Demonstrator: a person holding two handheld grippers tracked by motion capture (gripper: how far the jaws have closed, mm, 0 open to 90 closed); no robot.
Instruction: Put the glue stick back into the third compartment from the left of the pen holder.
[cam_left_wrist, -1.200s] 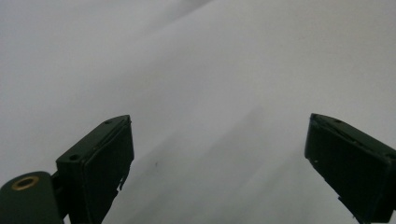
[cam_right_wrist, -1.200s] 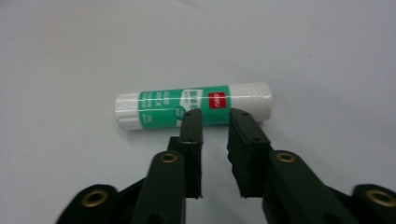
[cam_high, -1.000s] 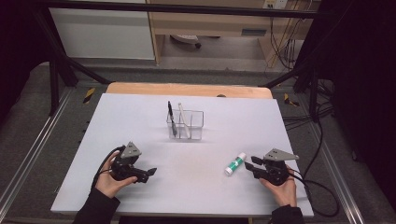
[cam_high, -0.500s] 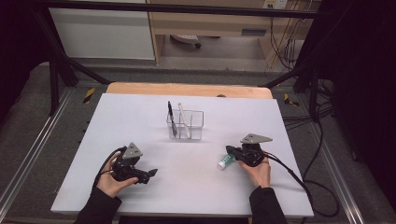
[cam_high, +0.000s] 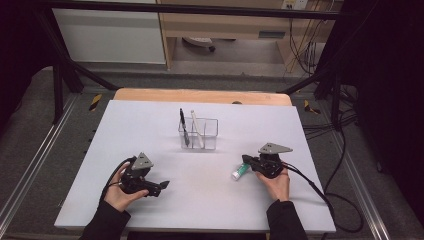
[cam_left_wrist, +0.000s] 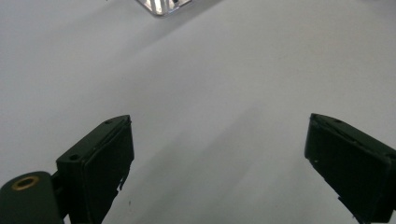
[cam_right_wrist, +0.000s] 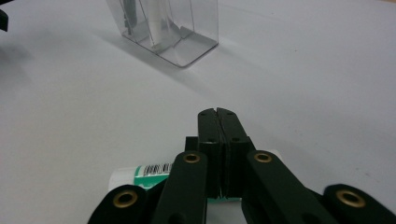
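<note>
White table (cam_high: 150, 125) | clear holder (cam_high: 206, 134): black pen (cam_high: 183, 126), white pen (cam_high: 196, 128) | left tongs (cam_high: 161, 186) apart | right tongs (cam_right_wrist: 217, 113) together above tube (cam_high: 240, 171)

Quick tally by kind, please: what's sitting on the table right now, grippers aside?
Clear compartment holder: 1
Black pen, standing in the holder: 1
White pen, standing in the holder: 1
Green-and-white tube, lying under the right gripper: 1
Total: 4

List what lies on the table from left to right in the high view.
Left gripper → black pen → white pen, both standing in the clear organizer → green-and-white tube → right gripper, which overlaps the tube's right end.
</note>
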